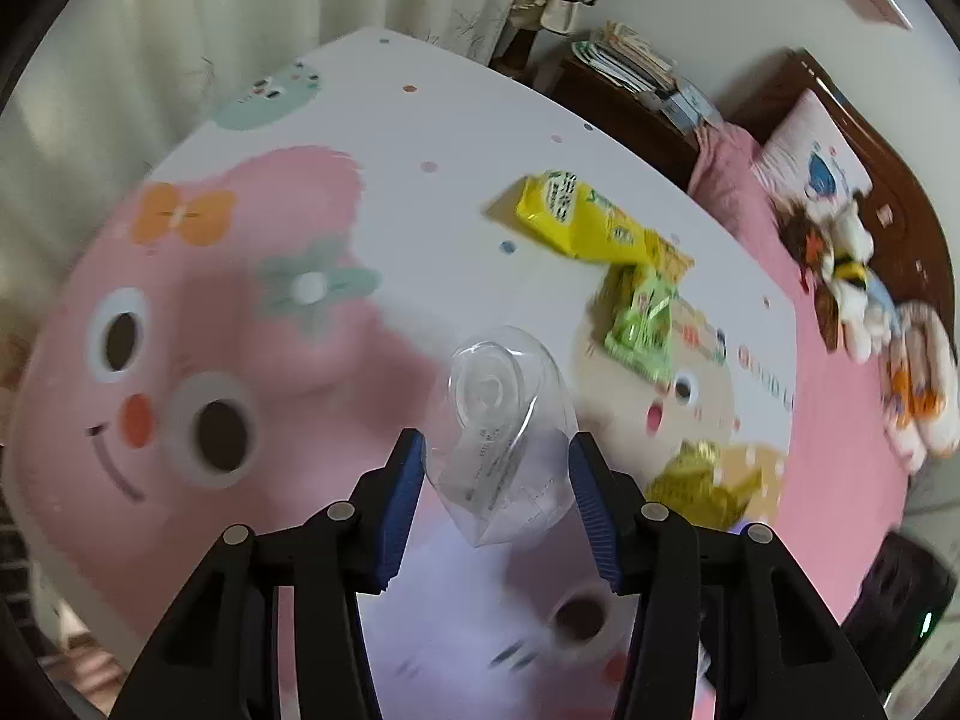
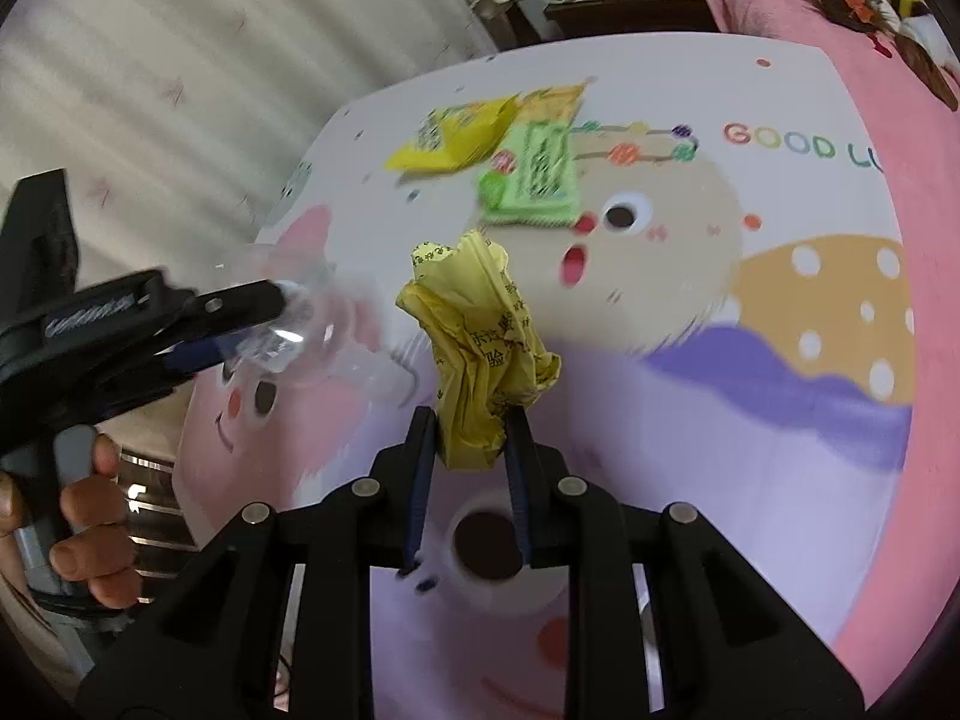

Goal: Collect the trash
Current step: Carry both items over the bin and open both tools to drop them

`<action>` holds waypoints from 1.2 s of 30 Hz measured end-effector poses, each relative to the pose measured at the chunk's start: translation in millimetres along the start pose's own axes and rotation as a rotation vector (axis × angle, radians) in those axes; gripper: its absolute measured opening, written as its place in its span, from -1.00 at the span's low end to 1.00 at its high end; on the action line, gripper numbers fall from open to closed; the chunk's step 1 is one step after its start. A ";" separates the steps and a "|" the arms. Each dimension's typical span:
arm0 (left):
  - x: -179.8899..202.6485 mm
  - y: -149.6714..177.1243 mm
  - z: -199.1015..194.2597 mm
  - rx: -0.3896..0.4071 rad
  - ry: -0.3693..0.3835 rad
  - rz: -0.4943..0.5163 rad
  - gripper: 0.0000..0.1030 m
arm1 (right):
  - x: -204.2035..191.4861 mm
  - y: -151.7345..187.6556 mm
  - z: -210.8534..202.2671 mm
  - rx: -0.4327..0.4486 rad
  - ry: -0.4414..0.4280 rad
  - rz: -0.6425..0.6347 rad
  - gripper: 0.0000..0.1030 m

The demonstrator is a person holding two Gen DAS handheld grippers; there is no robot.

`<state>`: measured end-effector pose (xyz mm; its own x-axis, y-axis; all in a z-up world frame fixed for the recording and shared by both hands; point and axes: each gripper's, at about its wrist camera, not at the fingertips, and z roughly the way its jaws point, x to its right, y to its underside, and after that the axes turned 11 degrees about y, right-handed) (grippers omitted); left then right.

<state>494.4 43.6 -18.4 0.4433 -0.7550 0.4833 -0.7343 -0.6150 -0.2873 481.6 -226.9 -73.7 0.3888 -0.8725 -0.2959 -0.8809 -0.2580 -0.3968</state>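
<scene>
My left gripper is shut on a clear plastic blister pack, which spans the gap between the blue pads above the table. The right wrist view shows that left gripper from the side with the clear pack at its tip. My right gripper is shut on a crumpled yellow wrapper that sticks up between its fingers. The same wrapper appears blurred in the left wrist view. A yellow packet and a green packet lie on the table.
The table carries a cartoon-print cloth. A pale curtain hangs behind it. A pink bed with stuffed toys lies to the right, and a dark nightstand with stacked books stands beyond. A hand grips the left tool.
</scene>
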 end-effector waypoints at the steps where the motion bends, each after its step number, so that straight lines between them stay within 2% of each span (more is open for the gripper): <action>1: -5.6 7.2 -12.2 -0.003 -0.003 0.020 -0.04 | -4.8 4.1 -2.5 -0.004 -0.001 -0.006 -0.61; 12: -77.7 83.7 -146.1 0.037 -0.085 0.247 -0.04 | -89.3 73.1 -38.0 0.000 -0.022 -0.063 -0.61; 16: -113.3 112.7 -187.1 0.051 -0.057 0.300 -0.04 | -126.8 110.8 -50.8 0.024 -0.017 -0.070 -0.61; 25: -188.6 166.6 -266.2 0.050 0.026 0.449 -0.04 | -211.6 214.4 -69.2 0.040 0.059 0.008 -0.61; 30: -227.8 194.8 -283.1 0.007 0.065 0.504 -0.04 | -257.0 274.1 -69.7 0.038 0.101 0.056 -0.61; 36: -272.4 235.8 -279.2 -0.086 0.085 0.542 -0.04 | -284.4 333.9 -52.7 -0.016 0.149 0.111 -0.61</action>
<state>56.9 167.8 13.2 -0.0497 -0.9351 0.3510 -0.8868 -0.1203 -0.4462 62.6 -86.8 -76.2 0.2460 -0.9473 -0.2050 -0.9209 -0.1625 -0.3542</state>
